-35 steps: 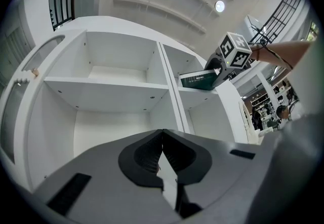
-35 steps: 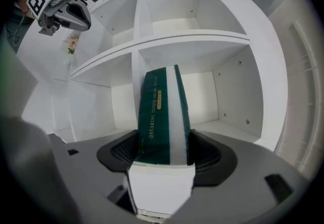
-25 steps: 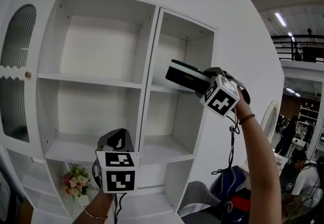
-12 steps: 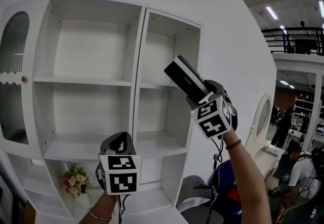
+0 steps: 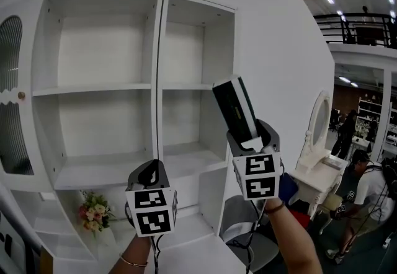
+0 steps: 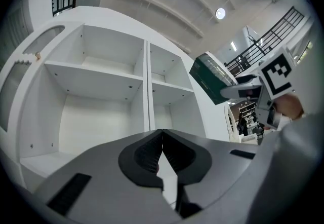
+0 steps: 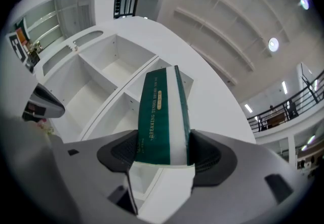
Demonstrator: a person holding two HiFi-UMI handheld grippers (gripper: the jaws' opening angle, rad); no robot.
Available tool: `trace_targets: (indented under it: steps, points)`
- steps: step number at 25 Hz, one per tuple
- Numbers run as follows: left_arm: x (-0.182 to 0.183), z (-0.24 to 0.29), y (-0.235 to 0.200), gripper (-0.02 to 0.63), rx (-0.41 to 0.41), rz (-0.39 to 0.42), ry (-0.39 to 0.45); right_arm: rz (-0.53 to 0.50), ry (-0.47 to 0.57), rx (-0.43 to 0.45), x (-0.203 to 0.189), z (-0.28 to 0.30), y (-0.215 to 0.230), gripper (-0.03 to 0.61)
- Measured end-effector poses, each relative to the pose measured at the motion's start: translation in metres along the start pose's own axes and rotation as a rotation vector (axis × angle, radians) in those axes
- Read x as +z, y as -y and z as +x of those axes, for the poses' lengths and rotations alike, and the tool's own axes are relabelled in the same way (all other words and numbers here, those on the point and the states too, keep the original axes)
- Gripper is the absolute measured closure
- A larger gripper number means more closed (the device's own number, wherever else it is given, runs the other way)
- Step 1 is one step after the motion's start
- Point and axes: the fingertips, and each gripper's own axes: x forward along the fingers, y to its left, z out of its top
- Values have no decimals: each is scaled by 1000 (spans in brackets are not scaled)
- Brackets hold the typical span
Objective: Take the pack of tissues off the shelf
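The dark green and white pack of tissues (image 5: 234, 108) stands nearly upright in the air in front of the white shelf unit (image 5: 155, 87), outside its compartments. My right gripper (image 5: 243, 137) is shut on the pack's lower end; in the right gripper view the pack (image 7: 162, 116) fills the gap between both pads. My left gripper (image 5: 147, 175) hangs lower and to the left, in front of the lower shelf, with its jaws shut on nothing (image 6: 162, 153). The left gripper view also catches the pack (image 6: 212, 77) at the upper right.
The shelf compartments hold nothing. A small bunch of flowers (image 5: 93, 213) sits in the lowest left bay. A glass cabinet door (image 5: 9, 90) is at the far left. A white dressing table with mirror (image 5: 317, 142) and people (image 5: 366, 189) are at the right.
My right gripper has come down and toward me out of the right-hand compartment, rolling so the pack went from lying flat to standing nearly upright. My left gripper has sunk a little.
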Motion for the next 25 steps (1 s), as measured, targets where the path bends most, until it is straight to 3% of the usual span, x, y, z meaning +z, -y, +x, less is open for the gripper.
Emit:
trace_targets:
  steps: [5,15,25]
  points:
    - [-23,2,11,595,-31,-51,7,137,-30,-19,-46,-38,-17,259]
    - [-63,0,35,595,-95,-136,33,258,-125,-76,-126,-96,-36,259]
    - [-165,-11,56,595,-128,-144,-51,374,-153,-103,-210,-136,-56,259]
